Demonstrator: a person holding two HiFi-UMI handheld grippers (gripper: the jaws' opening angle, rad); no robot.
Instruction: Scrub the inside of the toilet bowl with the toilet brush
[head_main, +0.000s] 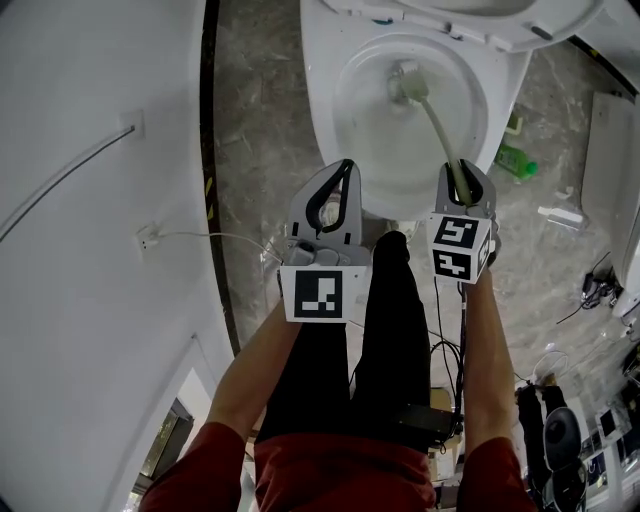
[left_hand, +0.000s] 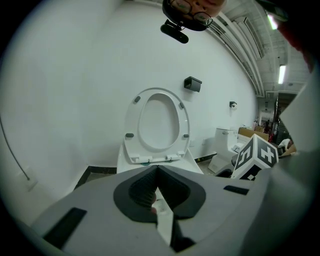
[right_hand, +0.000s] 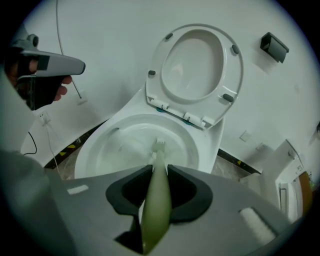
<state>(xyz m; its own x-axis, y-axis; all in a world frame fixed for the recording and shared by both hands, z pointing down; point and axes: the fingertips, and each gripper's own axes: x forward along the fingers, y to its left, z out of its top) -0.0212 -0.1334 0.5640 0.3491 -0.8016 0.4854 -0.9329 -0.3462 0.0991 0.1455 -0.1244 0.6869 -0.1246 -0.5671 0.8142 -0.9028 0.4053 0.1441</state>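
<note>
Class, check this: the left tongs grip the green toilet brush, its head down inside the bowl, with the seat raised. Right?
No: the right tongs grip the toilet brush, as the right gripper view shows. Its head is inside the bowl and the seat is raised.

You hold both bare forearms out ahead and downward, side by side. Your left gripper (head_main: 343, 178) has its jaws pressed together with nothing between them. Your right gripper (head_main: 462, 178) is clamped on the toilet brush (right_hand: 156, 200) handle.
</note>
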